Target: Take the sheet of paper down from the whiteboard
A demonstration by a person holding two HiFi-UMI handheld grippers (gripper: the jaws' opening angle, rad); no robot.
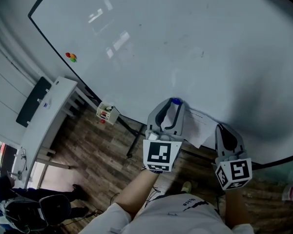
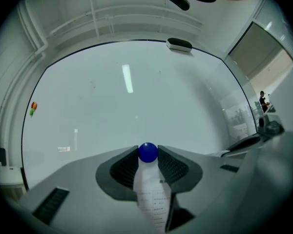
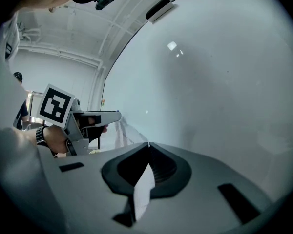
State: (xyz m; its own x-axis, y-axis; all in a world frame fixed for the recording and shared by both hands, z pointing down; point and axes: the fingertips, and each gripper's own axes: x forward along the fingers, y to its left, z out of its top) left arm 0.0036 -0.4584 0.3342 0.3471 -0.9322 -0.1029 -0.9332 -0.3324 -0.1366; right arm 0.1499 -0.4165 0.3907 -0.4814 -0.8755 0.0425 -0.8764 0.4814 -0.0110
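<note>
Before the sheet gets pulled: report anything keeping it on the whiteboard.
The blue magnet sits on the sheet of paper at its top, against the whiteboard. The left hand-held gripper grips the magnet. The right hand-held gripper is shut on the sheet's edge. Nothing else visible blocks it.

Blue magnet (image 2: 148, 152), white paper (image 2: 154, 199) with fine dark print, white black-edged whiteboard (image 1: 185, 43), red, orange, green dots (image 1: 71, 57).

left gripper (image 1: 174, 103): pale grey plastic shell, dark ribbed pads (image 2: 122, 168) | right gripper (image 1: 220, 127): same grey build, dark jaw recess | marker cubes (image 1: 161, 155): white faces, black square codes, one per gripper | shirt (image 1: 185, 206): white, black print on front, white sleeve | wrist band (image 3: 39, 134): dark, striped
</note>
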